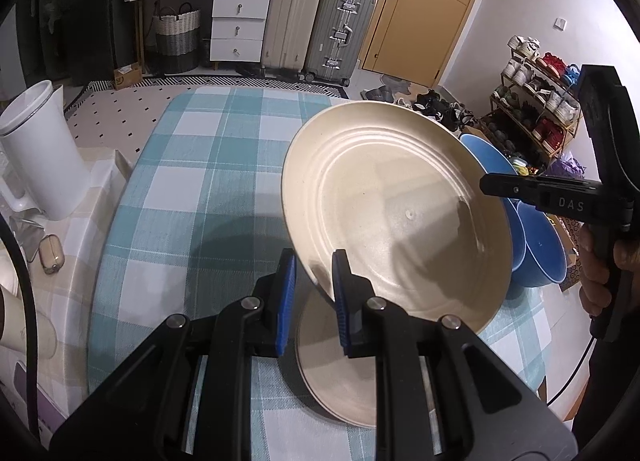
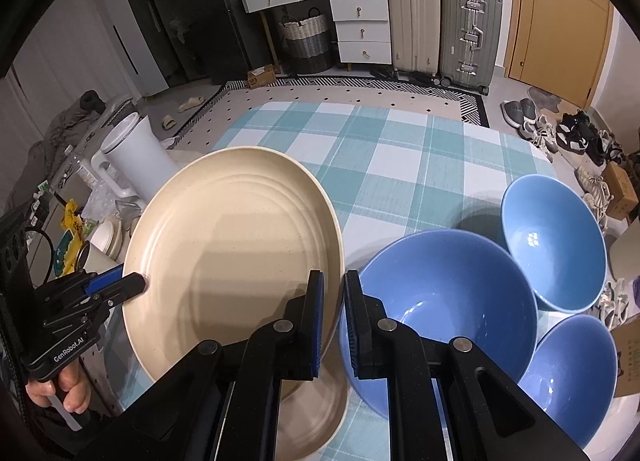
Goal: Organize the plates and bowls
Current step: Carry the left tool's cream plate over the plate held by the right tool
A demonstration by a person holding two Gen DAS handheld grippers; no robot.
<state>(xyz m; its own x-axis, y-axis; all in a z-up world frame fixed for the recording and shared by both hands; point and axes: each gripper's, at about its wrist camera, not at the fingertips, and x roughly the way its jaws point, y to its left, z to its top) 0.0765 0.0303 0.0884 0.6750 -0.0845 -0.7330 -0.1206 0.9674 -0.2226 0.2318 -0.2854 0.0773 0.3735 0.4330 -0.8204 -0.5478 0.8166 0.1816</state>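
Both tongs grip one cream plate by opposite edges and hold it tilted above the table, which wears a teal-and-white checked cloth. In the left wrist view the left tongs reach in from 6 o'clock, pitched steeply down, their blue pads clamped on the plate's near rim with only the rim's thickness between them. The right tongs come in from 3 o'clock and meet the plate's far edge – the person's right hand wraps the black handle at the frame's right side.

From the right wrist view the right tongs are pinched nearly closed on the plate's rim at 6 o'clock, angled downward. The left tongs bite the plate's edge at 9 o'clock, and the left hand grips their handle at about 8 o'clock.

Under the lifted plate a second cream plate lies flat on the cloth. Three blue bowls stand on the table to the right – a big bowl just beside the held plate at 4 o'clock, a second bowl behind it at 3 o'clock, and a third bowl at 5 o'clock. The big bowl looks to touch both others. A white pitcher stands off the cloth at 9 o'clock.
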